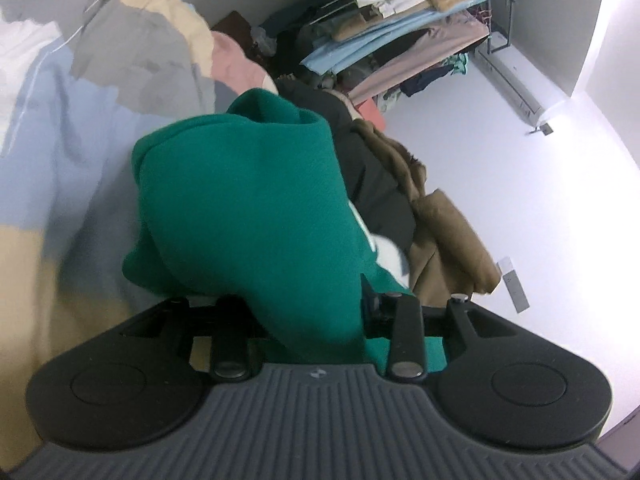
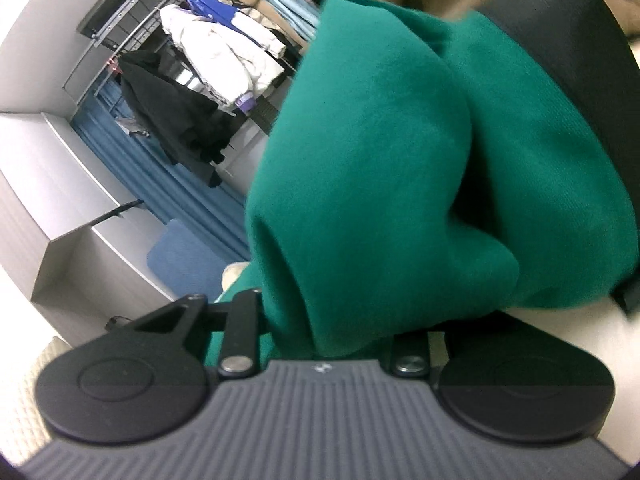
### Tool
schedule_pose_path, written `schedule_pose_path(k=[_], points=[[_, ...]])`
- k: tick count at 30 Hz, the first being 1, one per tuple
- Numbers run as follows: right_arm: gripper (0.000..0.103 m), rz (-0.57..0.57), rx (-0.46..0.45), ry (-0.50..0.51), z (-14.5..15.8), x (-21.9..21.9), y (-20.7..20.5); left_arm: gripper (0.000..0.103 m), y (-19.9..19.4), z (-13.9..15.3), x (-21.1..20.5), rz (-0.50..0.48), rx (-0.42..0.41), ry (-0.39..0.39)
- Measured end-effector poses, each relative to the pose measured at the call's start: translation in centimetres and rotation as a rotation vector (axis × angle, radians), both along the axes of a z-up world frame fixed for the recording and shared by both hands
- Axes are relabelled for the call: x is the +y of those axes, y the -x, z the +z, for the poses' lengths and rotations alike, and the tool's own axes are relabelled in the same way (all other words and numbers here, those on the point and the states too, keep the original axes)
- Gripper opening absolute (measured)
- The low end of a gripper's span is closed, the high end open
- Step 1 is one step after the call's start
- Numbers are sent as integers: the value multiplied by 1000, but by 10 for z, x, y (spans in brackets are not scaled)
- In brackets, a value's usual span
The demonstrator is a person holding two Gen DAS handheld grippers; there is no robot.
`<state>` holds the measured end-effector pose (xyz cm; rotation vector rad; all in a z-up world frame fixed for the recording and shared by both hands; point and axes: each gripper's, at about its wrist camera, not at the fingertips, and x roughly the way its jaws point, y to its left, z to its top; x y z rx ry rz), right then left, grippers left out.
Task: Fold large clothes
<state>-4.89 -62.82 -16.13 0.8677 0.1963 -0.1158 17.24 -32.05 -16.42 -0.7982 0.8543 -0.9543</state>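
Garment under handling: one green sweatshirt (image 1: 248,200), bunched and lifted, gripped at two points. The left hand-held gripper (image 1: 316,312) has green fabric drawn between its fingers; the fingertips are buried in the cloth, and the jaws stand partly apart, closed on the bunched material. The right hand-held gripper (image 2: 320,332) shows the same condition: a thick fold of the sweatshirt (image 2: 420,168) fills the gap, jaws partly closed and pressing on it.

In the left wrist view the sweatshirt hangs over a heap of loose clothes: a brown garment (image 1: 448,232) and a black one (image 1: 380,184) lie just beside it toward the right, pale blue cloth (image 1: 72,128), grey cloth (image 1: 144,52) and a pink piece (image 1: 236,60) toward the left. White floor (image 1: 520,168) shows beyond the heap.

Storage: a metal clothes rack (image 2: 132,28) carries hanging items, among them a white padded jacket (image 2: 224,56) and a black garment (image 2: 168,112). A blue curtain (image 2: 160,184) hangs behind the rack. In the left wrist view the rack's load appears as a stacked row of clothes (image 1: 404,20); individual items there cannot be told apart with certainty.
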Motion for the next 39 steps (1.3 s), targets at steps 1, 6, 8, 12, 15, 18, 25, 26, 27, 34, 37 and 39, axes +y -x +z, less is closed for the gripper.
schedule_pose_path(k=[1,6,8,12,15,18,25,26,27,34,37,39], points=[[35,1,-2,-14,-7,1,4,43,2,-4,2,-1,7,-3],[39,1,-10,-86,-28,4,15,52,11,-10,8,4,14,-41],[39,0,-10,-94,-28,4,15,61,11,-6,6,2,16,-67],[47,-14,44,-141,-19,4,12,92,11,1,7,-49,41,-93],[64,-41,89,-180,-18,10,19,92,17,8,15,-57,38,-133],[63,-76,113,-195,-15,16,33,92,30,24,24,-61,-22,-230],[64,-132,153,-61,23,43,86,92,70,87,48,-46,-244,-397],[64,-139,141,-37,35,47,92,92,78,101,52,-41,-279,-404],[64,-144,128,-15,46,51,96,92,85,113,54,-39,-306,-405],[64,-125,42,193,138,86,118,92,148,192,62,-28,-505,-407],[64,-112,18,292,174,103,122,92,176,216,63,-34,-576,-424],[64,-91,10,317,187,114,130,92,194,227,67,-46,-606,-424]])
